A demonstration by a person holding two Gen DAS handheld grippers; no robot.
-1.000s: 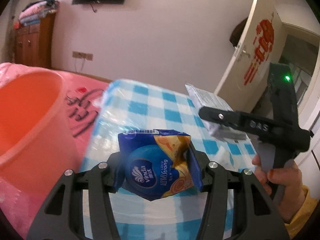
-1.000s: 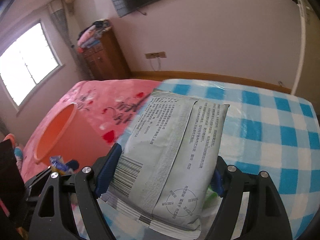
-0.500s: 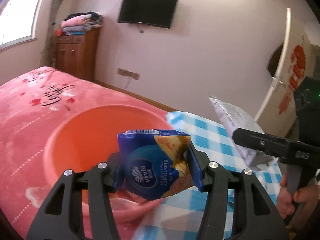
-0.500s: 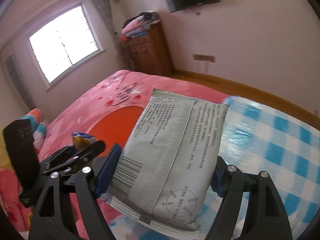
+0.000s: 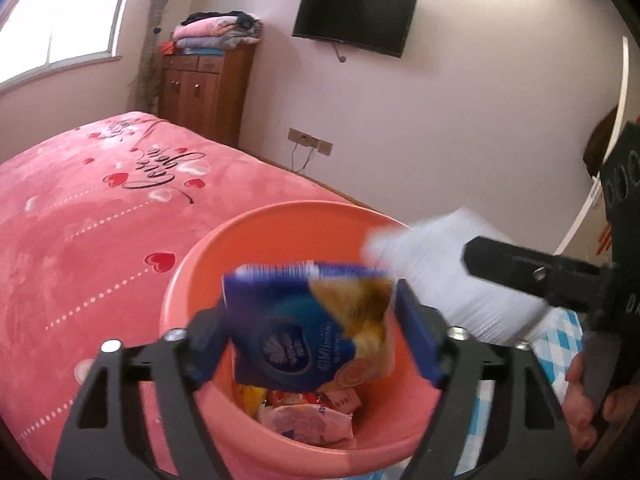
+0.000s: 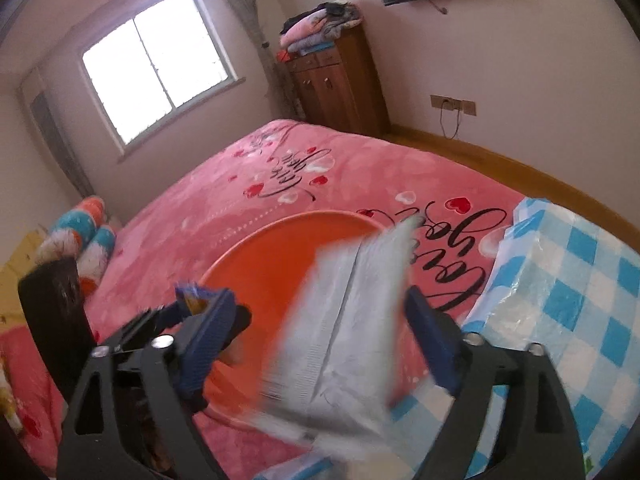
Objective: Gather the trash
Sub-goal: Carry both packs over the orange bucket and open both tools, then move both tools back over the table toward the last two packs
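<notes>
Your left tool (image 5: pixel 310 332) sits over the orange basin (image 5: pixel 192 280), fingers spread wide. The blue tissue pack (image 5: pixel 308 324) hangs blurred between them, clear of the right pad (image 5: pixel 418 340) and close against the left pad; whether the left pad touches it, you cannot tell. It is above the basin's mouth, tilted, near the near rim.

Your right tool (image 6: pixel 316 344) is spread as well. The grey printed pouch (image 6: pixel 344 328) is blurred between its fingers, with a gap showing on the left side; contact on the right pad (image 6: pixel 430 344) cannot be told. In the left view the pouch (image 5: pixel 452 276) lies over the basin's right rim.

Basin contents: wrappers (image 5: pixel 308 416) piled at the bottom, pink and red packets, well below the rim. Plenty of open room above them.

Edges: the basin stands on the pink bedspread (image 5: pixel 80 216), which is open to the left and far side. The blue checked bench (image 6: pixel 576 296) edge is just right of the basin, under a clear plastic cover. The two tools are close together over the basin; the left tool's tip (image 6: pixel 208 308) shows just left of the pouch in the right view. Far wall holds a wooden cabinet (image 5: pixel 204 96) and a television (image 5: pixel 354 18), well apart.
</notes>
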